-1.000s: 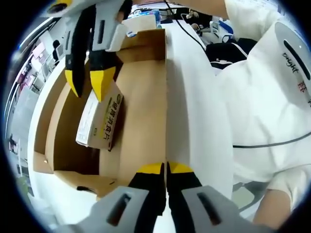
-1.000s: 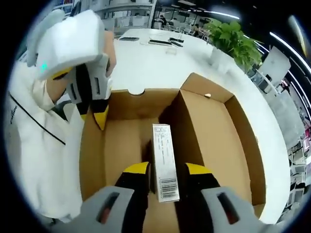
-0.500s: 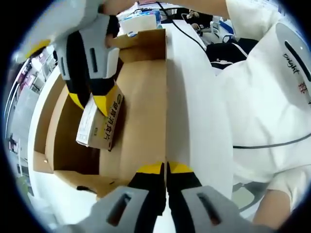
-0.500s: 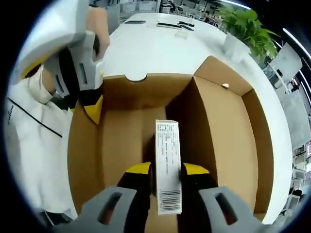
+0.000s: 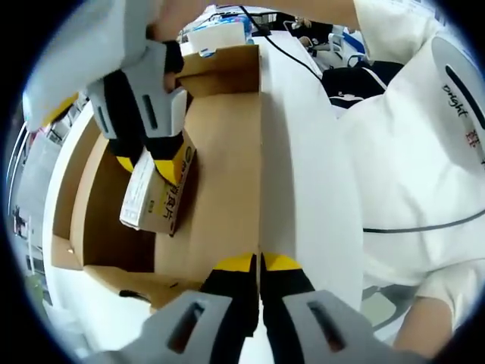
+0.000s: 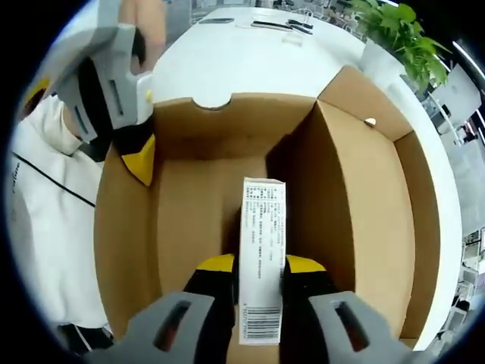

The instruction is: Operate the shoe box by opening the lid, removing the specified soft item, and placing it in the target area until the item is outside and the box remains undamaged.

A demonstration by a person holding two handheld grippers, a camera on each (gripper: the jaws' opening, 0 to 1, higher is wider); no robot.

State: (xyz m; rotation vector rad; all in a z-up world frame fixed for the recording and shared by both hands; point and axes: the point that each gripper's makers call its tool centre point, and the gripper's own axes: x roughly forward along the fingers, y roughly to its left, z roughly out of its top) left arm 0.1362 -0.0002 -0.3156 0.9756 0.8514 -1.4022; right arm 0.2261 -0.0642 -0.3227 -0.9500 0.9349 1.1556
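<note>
Left tongs (image 5: pixel 260 264): tips pressed together on the top edge of the shoe box (image 5: pixel 220 174) side wall, pinching that cardboard edge. In the right gripper view the same left tongs (image 6: pixel 140 155) sit at the box's (image 6: pixel 189 220) left wall, a hand (image 6: pixel 140 19) above them.

Right tongs (image 6: pixel 258 265): reach down into the open box, yellow tips either side of the small carton (image 6: pixel 262 250), pinching it by its narrow sides. Carton stands on edge, barcode end toward the camera, printed face up. In the left gripper view the right tongs (image 5: pixel 149 163) close on the upper end of the carton (image 5: pixel 155 199), which lies inside the box near the far wall.

Box interior: bare brown cardboard around the carton on all sides. Lid flap (image 6: pixel 379 205) stands open at the right.

Surroundings: white desk (image 6: pixel 250 64) under the box; potted plant (image 6: pixel 398 34) near the desk's far right edge. Person's white garment (image 5: pixel 424 152) just beside the box.
</note>
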